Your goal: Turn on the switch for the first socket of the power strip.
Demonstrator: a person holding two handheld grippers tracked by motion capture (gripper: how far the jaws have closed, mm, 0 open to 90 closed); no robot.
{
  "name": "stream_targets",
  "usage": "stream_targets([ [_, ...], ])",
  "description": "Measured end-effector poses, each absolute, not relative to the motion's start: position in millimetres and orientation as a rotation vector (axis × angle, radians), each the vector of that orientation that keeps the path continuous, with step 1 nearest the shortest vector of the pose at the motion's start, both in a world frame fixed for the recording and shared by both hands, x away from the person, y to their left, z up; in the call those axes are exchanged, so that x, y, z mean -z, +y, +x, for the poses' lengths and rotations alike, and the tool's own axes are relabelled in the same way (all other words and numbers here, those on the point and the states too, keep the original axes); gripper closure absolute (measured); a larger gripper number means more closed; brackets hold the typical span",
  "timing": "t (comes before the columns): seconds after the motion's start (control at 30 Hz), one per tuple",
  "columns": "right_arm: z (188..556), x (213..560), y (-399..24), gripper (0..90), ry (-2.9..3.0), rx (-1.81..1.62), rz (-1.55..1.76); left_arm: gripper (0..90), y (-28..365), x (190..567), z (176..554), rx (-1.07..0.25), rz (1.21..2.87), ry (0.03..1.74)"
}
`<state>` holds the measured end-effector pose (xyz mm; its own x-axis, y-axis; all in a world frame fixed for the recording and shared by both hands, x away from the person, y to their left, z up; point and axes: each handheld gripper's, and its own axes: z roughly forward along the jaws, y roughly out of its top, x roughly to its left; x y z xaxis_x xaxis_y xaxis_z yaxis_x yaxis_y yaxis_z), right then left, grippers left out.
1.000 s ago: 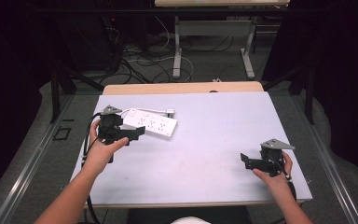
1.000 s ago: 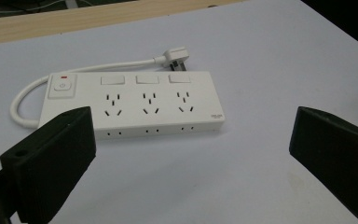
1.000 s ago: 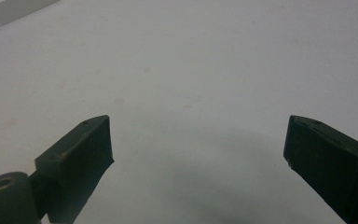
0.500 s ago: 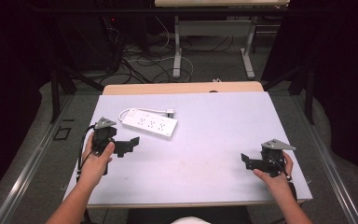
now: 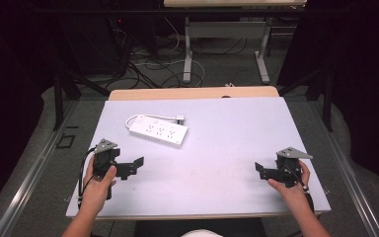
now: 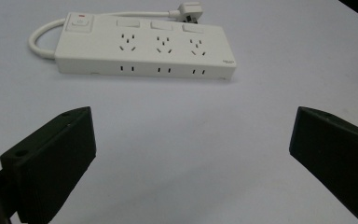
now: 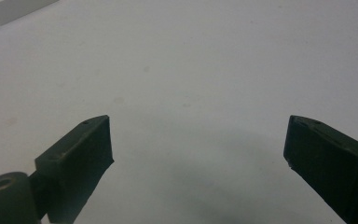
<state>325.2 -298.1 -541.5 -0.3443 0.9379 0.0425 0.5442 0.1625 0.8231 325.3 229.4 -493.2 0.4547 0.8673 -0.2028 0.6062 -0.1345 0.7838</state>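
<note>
- Left gripper (image 5: 132, 167): black, blocky, matte jaws, grey three-cornered plate on top, cable trailing back past the hand. Sat low over the near-left of the table. Jaws were spread wide, nothing between them.
- Power strip (image 5: 158, 132): white hard plastic, long rectangular bar, three socket groups with three switches, one larger switch with a red mark at the end. Its white cord looped round behind it to a plug (image 6: 189, 9). Lay flat on the left-centre of the table, ahead of the left gripper and clear of it, not touching; in the left gripper view it lay beyond the jaw tips, slightly left of centre.
- Table (image 5: 227, 148): pale lavender-grey smooth top, faint smudges, light wood strip along the far edge.
- Right gripper (image 5: 262, 171): same black build, near-right of the table, well apart from the power strip. Jaws wide apart, empty.
- Room: dark, grey floor, tangled cables (image 5: 148, 66) and white desk legs (image 5: 188, 54) behind the table.
</note>
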Motion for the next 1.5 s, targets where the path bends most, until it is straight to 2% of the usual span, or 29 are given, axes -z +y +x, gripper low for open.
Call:
stream_targets([
  [0.3,326,543,-297,7.1,1.963,-1.062,1.409,0.2,237,516,320,-0.389,1.799,1.289],
  [0.63,326,544,-297,7.1,1.964,-1.06,1.41,0.2,242,532,319,-0.431,1.831,1.291],
  [0.83,326,544,-298,7.1,1.964,-1.06,1.411,0.3,243,542,321,-0.403,1.852,1.306],
  [1.5,326,544,-298,7.1,1.965,-1.059,1.415,1.4,241,548,325,-0.377,1.857,1.323],
])
